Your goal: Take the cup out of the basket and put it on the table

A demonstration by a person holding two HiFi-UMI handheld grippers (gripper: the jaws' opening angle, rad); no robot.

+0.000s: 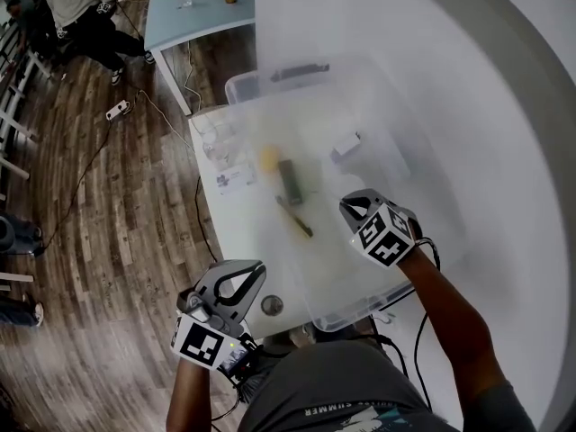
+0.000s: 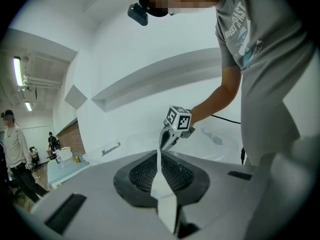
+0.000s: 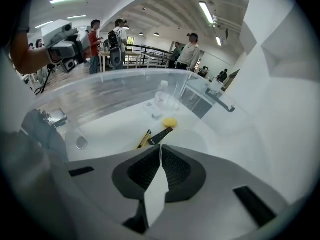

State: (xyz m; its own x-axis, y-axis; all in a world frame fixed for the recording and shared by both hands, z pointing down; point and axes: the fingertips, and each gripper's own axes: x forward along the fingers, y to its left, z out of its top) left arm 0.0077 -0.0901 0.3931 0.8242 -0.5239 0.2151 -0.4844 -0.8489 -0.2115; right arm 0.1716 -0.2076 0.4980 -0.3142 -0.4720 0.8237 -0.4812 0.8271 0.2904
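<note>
A clear plastic basket [image 1: 236, 86] sits on the white table [image 1: 209, 207]. A clear cup [image 1: 270, 306] stands upright by the basket's near left corner, apparently outside it on the table; it also shows as the cup [image 3: 78, 141] in the right gripper view. My left gripper [image 1: 255, 269] hovers just left of that cup, shut and empty [image 2: 159, 156]. My right gripper [image 1: 347, 207] is over the basket's near right part, shut with nothing held [image 3: 161, 151].
The basket holds a yellow lump [image 1: 269, 157], a black bar [image 1: 289, 181], a yellow-black utility knife [image 1: 295, 217] and a small white piece [image 1: 346, 145]. Clear glassware [image 1: 216, 147] stands on the table's far left. Cables trail over the wooden floor, where a person [image 1: 83, 12] stands.
</note>
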